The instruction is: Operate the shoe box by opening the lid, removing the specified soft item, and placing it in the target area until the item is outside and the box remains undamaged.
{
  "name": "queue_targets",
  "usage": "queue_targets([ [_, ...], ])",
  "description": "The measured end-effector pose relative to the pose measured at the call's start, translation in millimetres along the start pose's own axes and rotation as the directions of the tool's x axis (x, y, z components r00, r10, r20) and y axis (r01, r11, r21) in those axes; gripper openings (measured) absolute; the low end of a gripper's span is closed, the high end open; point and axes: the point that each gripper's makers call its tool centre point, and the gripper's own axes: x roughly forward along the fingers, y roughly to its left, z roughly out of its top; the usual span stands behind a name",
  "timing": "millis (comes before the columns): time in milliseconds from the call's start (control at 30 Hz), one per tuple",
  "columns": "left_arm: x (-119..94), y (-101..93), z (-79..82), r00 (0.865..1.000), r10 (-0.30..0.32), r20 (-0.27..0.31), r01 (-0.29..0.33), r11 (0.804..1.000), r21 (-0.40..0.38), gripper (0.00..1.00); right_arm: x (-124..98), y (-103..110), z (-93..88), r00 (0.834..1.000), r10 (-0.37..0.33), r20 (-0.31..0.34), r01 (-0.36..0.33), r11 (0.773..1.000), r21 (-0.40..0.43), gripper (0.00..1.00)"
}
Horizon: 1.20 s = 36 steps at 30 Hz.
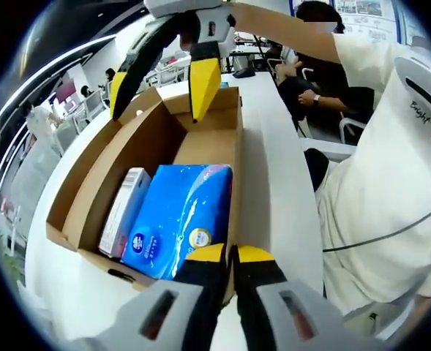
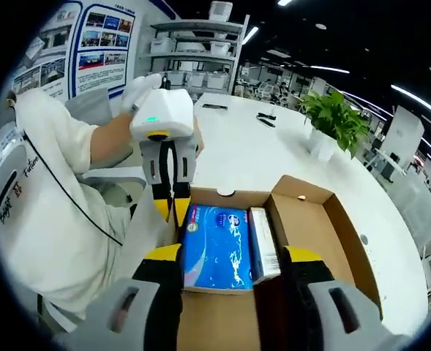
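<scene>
An open brown cardboard shoe box (image 1: 145,142) lies on the white table, flaps spread. Inside it lie a soft blue tissue pack (image 1: 178,219) and, beside it, a slim white carton (image 1: 124,212). My left gripper (image 1: 230,254) is shut on the box's near side wall by the corner. The right gripper view shows that left gripper (image 2: 173,208) pinching the far left rim of the box (image 2: 310,227). My right gripper (image 2: 233,254) stands wide open at the box's end, its fingers either side of the tissue pack (image 2: 219,245) and carton (image 2: 263,245). It (image 1: 162,91) appears over the far end.
The white table (image 2: 259,153) stretches past the box, with a potted plant (image 2: 336,121) and small dark items (image 2: 266,117) on it. The person in a cream shirt (image 1: 391,183) stands close by the table's edge. Seated people (image 1: 317,73) and shelves (image 2: 200,51) are in the background.
</scene>
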Motion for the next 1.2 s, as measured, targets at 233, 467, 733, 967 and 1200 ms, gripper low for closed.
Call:
queue_targets([
  [233, -0.1, 0.4, 0.0, 1.000, 0.002, -0.002, -0.002, 1.000, 0.000, 0.04, 25.5, 5.1, -4.0, 0.997, 0.055, -0.045, -0.054, 0.998, 0.032, 0.58],
  [467, -0.2, 0.8, 0.1, 1.000, 0.006, -0.003, -0.006, 1.000, 0.000, 0.04, 43.5, 12.8, -17.8, 0.990, 0.120, -0.072, -0.115, 0.991, 0.062, 0.59],
  [733, -0.3, 1.0, 0.4, 1.000, 0.005, -0.003, -0.005, 1.000, 0.000, 0.04, 56.3, 17.0, -20.3, 0.984, 0.152, -0.095, -0.146, 0.987, 0.066, 0.63],
  [967, -0.3, 1.3, 0.6, 1.000, 0.002, -0.002, -0.002, 1.000, -0.003, 0.04, 73.4, 19.0, -27.2, 0.970, 0.176, -0.166, -0.168, 0.984, 0.061, 0.63],
  [1200, -0.6, 1.4, 1.5, 1.000, 0.001, 0.010, -0.001, 1.000, -0.004, 0.04, 84.4, 23.7, -37.7, 0.953, 0.195, -0.231, -0.186, 0.981, 0.062, 0.65],
])
